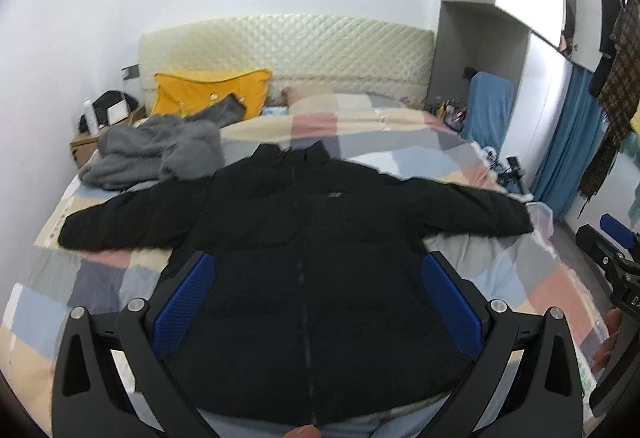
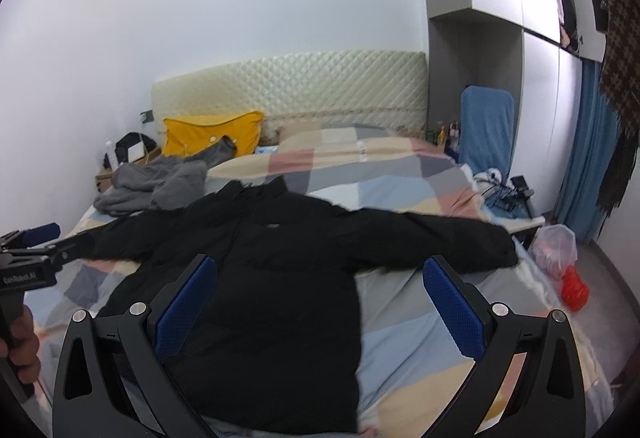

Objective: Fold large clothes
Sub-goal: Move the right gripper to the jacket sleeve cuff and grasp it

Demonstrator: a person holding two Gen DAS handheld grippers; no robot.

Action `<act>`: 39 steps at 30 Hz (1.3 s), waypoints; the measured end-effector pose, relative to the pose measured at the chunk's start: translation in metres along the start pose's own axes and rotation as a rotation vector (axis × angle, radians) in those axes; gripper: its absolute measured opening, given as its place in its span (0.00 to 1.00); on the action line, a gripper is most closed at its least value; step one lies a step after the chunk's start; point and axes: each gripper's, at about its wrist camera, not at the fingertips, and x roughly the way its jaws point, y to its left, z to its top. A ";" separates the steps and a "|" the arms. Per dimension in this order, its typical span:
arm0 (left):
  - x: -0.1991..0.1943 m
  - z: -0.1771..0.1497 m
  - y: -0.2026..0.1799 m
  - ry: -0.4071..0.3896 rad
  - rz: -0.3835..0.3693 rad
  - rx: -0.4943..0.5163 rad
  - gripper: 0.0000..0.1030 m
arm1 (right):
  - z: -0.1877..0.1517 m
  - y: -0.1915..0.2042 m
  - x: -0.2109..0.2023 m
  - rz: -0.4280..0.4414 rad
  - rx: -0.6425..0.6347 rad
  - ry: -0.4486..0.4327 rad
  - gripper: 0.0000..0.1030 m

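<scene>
A black puffer jacket [image 1: 304, 238] lies flat, front up, on the bed with both sleeves spread out; it also shows in the right wrist view [image 2: 256, 278]. My left gripper [image 1: 316, 270] is open and empty, held above the jacket's lower body. My right gripper [image 2: 320, 274] is open and empty, above the jacket's right side near the hem. The right gripper shows at the left wrist view's right edge [image 1: 612, 238]; the left gripper shows at the right wrist view's left edge [image 2: 32, 242].
The bed has a patchwork quilt [image 2: 420, 318] and a quilted headboard [image 1: 288, 46]. A grey garment [image 1: 152, 154] and a yellow pillow [image 1: 208, 94] lie at the far left. A nightstand [image 1: 84, 146] stands left. A red bag [image 2: 572, 286] sits on the floor right, by blue curtains [image 2: 592, 142].
</scene>
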 end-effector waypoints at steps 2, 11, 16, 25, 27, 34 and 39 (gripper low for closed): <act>0.005 0.006 0.003 -0.014 -0.075 -0.026 1.00 | 0.006 -0.015 0.006 0.010 0.015 -0.005 1.00; 0.021 0.043 0.003 -0.116 -0.015 0.002 1.00 | 0.023 -0.100 0.037 -0.084 0.097 -0.016 1.00; 0.030 0.076 -0.008 -0.164 -0.080 -0.007 1.00 | 0.031 -0.128 0.049 -0.127 0.036 -0.106 1.00; 0.080 0.081 -0.020 -0.145 -0.046 -0.004 1.00 | 0.016 -0.169 0.125 -0.103 0.038 0.022 1.00; 0.094 0.075 -0.017 -0.112 -0.049 -0.028 1.00 | 0.004 -0.187 0.148 -0.069 0.088 0.050 1.00; 0.130 0.059 -0.007 -0.064 -0.014 -0.045 1.00 | -0.036 -0.259 0.214 -0.132 0.298 0.175 1.00; 0.160 0.045 0.005 -0.021 0.053 -0.019 1.00 | -0.071 -0.324 0.246 -0.137 0.553 0.204 0.98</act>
